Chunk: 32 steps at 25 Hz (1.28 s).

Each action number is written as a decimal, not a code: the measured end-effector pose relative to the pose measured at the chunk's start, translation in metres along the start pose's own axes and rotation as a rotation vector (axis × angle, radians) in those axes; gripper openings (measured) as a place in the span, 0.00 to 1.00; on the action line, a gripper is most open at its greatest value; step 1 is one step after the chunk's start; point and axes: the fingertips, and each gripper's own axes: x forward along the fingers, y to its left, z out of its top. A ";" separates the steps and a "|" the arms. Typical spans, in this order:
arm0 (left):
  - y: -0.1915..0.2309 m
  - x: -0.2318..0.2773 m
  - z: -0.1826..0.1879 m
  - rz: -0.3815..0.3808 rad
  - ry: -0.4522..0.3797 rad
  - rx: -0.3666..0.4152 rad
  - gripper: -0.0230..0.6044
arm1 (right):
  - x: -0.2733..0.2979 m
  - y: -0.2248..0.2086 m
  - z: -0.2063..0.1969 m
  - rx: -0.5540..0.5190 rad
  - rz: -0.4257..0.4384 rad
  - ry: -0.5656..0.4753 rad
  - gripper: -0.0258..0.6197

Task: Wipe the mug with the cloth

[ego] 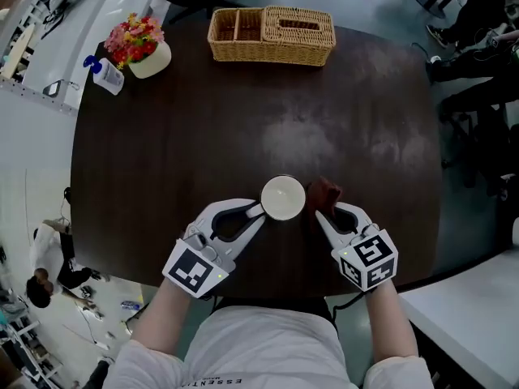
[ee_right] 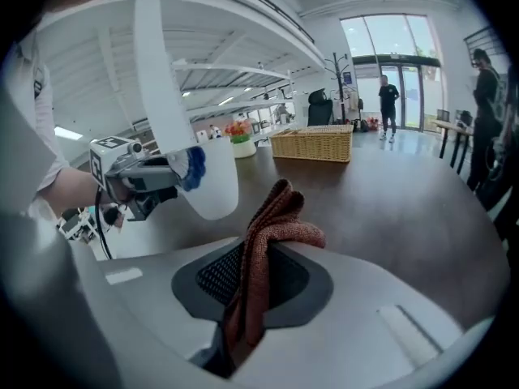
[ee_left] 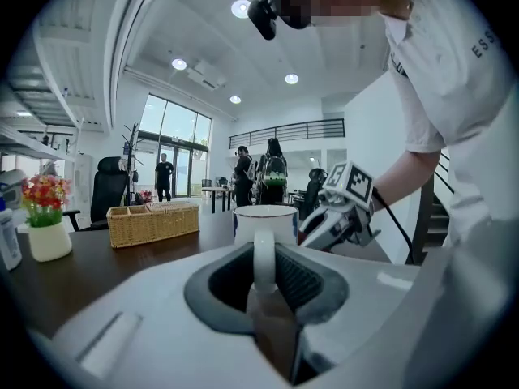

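Observation:
A white mug (ego: 283, 197) is held over the dark table's near edge, upright, with its mouth toward the head camera. My left gripper (ego: 258, 211) is shut on the mug's handle (ee_left: 264, 254); the mug body (ee_left: 265, 220) rises just beyond the jaws. My right gripper (ego: 321, 211) is shut on a reddish-brown cloth (ego: 324, 193), which bunches up out of the jaws (ee_right: 261, 254). The cloth sits just right of the mug, close beside it. In the right gripper view the mug (ee_right: 207, 181) hangs at the left with the left gripper behind it.
A wicker basket (ego: 271, 33) stands at the table's (ego: 186, 144) far edge. A white pot of flowers (ego: 141, 48) and a small spray bottle (ego: 106, 74) sit at the far left. Dark chairs (ego: 478, 96) stand to the right. People stand far off in the room.

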 end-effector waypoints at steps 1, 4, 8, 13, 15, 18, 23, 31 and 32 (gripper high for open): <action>0.000 -0.002 0.011 0.007 -0.020 -0.034 0.14 | 0.000 0.001 0.005 0.027 -0.003 -0.029 0.17; 0.005 -0.006 0.037 0.020 -0.058 -0.113 0.14 | 0.001 0.010 0.028 0.108 0.023 -0.136 0.17; 0.009 -0.006 0.062 0.022 -0.078 -0.091 0.14 | 0.006 0.030 0.056 0.134 0.114 -0.228 0.17; 0.014 -0.006 0.068 0.031 -0.105 -0.125 0.14 | 0.009 0.051 0.075 0.125 0.217 -0.295 0.17; 0.018 -0.007 0.069 0.028 -0.124 -0.149 0.14 | 0.010 0.057 0.077 0.158 0.264 -0.311 0.17; 0.026 -0.010 0.067 0.022 -0.131 -0.157 0.14 | 0.018 0.071 0.080 0.160 0.321 -0.310 0.17; 0.036 -0.012 0.064 0.010 -0.114 -0.118 0.14 | 0.025 0.087 0.079 0.130 0.385 -0.295 0.17; 0.042 -0.011 0.036 0.013 -0.063 -0.078 0.14 | 0.020 0.046 0.057 0.102 0.184 -0.223 0.17; 0.043 -0.010 0.030 0.015 -0.053 -0.060 0.14 | 0.019 0.033 0.056 0.096 0.120 -0.221 0.17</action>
